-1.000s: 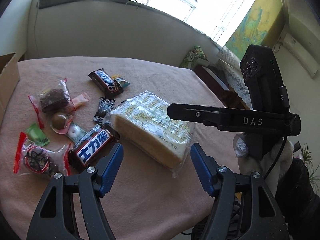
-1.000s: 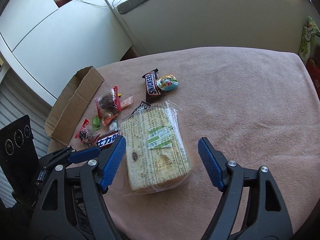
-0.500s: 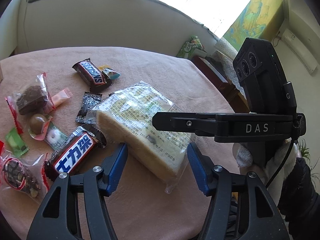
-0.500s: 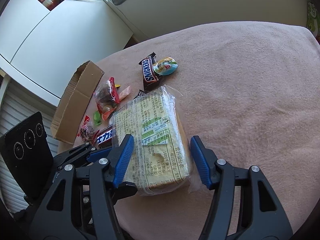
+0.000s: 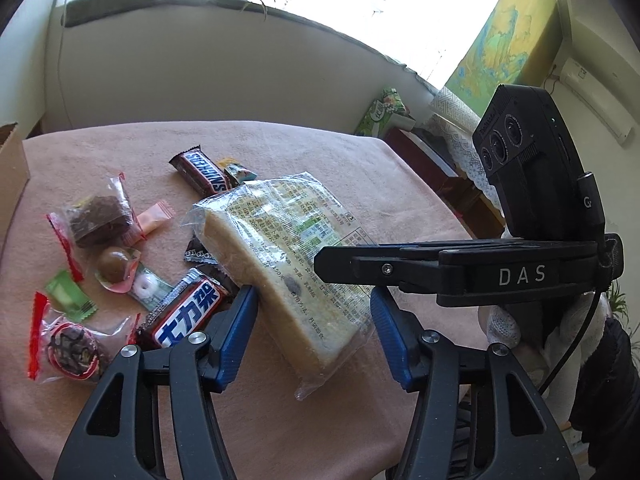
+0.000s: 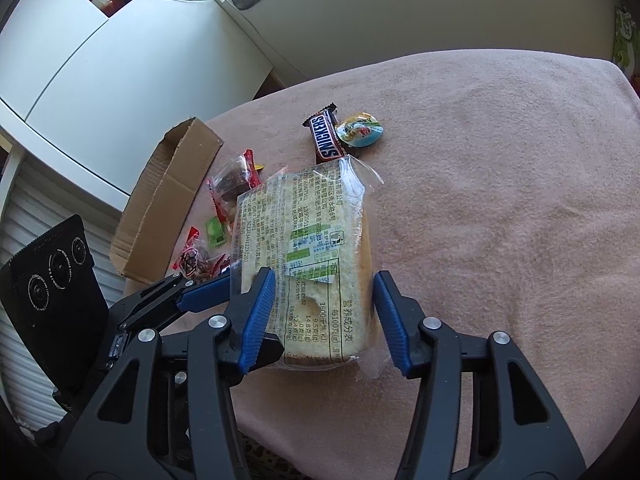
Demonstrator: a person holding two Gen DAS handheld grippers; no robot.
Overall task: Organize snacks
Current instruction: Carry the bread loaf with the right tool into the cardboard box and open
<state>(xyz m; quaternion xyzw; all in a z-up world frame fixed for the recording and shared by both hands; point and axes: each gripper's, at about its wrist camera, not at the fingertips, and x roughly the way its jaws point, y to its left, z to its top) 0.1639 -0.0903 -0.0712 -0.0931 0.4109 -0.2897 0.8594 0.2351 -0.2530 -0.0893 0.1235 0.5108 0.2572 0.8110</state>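
Bread in a clear printed bag — a sliced loaf [image 6: 310, 256] — lies on the pink tablecloth [image 6: 500, 200] at the near edge of the scattered snacks, its far end just short of the Snickers bar [image 6: 326, 138] and the small round foil-topped sweet [image 6: 360, 133]. Both tools have come at it from the near end. The right gripper [image 6: 324, 312] straddles the loaf with its blue pads on either flank; its jaws look spread about as wide as the loaf, the right pad right at the wrapper, and I see no dent in the bread, so I judge them not yet clenched. The left gripper [image 5: 312, 332] likewise brackets the near corner, jaws parted, its left pad close against the crust side while the right pad stands off from the loose plastic.

I'd expect the loaf to be light and very soft — squeeze hard and the slices will crush and stay crushed. The wrapper is slick and baggy, with slack film at both ends that would slide or stretch if taken alone. The better hold seems to be across the firm crust sides, near the middle of its length, closing only until the bread gives slightly. The cardboard box [image 6: 168, 200] at the left edge looks the likely destination.
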